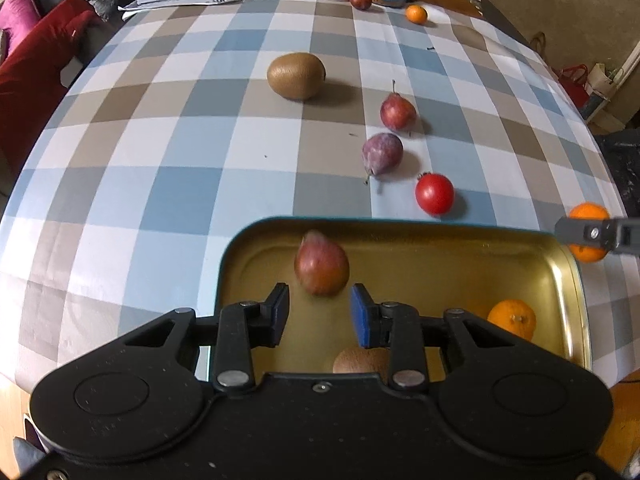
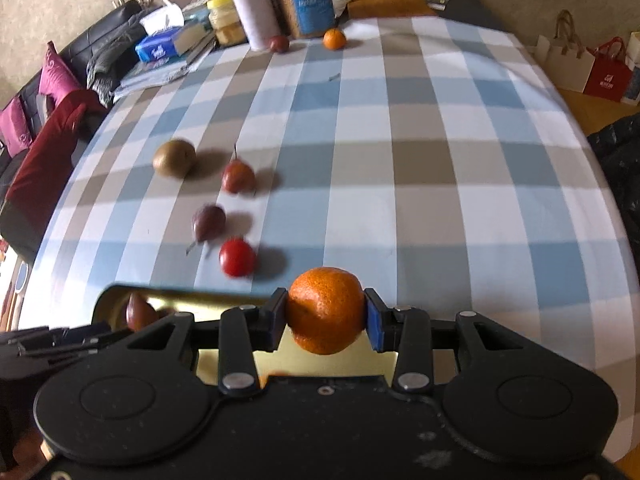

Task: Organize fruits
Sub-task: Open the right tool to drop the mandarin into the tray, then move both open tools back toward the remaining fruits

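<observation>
The right gripper [image 2: 325, 316] clamps a mandarin [image 2: 326, 304] above the tin [image 2: 180, 293] at the table's [image 2: 440, 160] near edge (for dropping in); the left gripper [image 1: 320, 312] gapes empty over it.

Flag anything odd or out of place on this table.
A reddish pear shows blurred above the tin, apparently falling from the left gripper, whose pads don't touch it. A plum and an orange sit far off by the clutter.
</observation>
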Demonstrator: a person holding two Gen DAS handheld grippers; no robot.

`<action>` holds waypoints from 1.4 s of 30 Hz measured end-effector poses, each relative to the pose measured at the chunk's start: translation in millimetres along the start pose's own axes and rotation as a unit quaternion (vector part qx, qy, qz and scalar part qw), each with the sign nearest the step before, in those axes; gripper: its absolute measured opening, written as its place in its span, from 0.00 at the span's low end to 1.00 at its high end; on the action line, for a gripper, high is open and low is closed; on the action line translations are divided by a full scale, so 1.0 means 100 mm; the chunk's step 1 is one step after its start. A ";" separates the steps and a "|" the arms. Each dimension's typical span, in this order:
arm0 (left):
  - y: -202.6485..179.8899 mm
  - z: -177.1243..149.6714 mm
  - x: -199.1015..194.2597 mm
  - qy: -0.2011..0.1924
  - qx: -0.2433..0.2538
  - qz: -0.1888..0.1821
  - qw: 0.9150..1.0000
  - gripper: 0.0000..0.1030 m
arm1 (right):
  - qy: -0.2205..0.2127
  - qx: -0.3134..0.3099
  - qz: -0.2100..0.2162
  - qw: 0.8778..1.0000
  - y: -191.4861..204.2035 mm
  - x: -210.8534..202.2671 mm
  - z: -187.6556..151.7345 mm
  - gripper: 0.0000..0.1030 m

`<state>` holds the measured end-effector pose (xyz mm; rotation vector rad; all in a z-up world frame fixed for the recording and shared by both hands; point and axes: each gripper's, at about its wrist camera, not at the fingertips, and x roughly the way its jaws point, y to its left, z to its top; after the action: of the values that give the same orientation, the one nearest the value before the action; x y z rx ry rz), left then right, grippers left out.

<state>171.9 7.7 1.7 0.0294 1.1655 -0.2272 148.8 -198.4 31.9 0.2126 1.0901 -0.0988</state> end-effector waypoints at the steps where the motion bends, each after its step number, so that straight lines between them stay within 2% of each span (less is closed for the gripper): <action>1: 0.00 -0.01 0.00 0.001 0.000 0.001 1.000 0.41 | 0.005 0.001 -0.001 1.000 0.00 0.02 -0.04 0.40; 13: -0.02 -0.06 0.02 0.003 0.004 0.003 1.000 0.42 | 0.036 -0.006 -0.008 0.999 -0.01 0.12 -0.22 0.41; 20: -0.05 -0.07 0.03 0.005 0.007 0.000 1.000 0.42 | 0.001 -0.021 -0.005 1.000 0.03 -0.02 -0.24 0.40; 31: -0.08 -0.08 0.01 0.004 0.013 0.003 1.000 0.43 | 0.022 -0.013 0.001 1.000 0.02 0.04 -0.25 0.40; 42: -0.10 -0.06 0.02 0.005 0.018 0.006 1.000 0.44 | 0.025 -0.011 0.001 1.000 0.01 0.05 -0.24 0.40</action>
<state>165.7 -2.1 -1.5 0.0683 1.1709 -0.2380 130.1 -192.4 16.5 0.1968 1.1404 -0.0792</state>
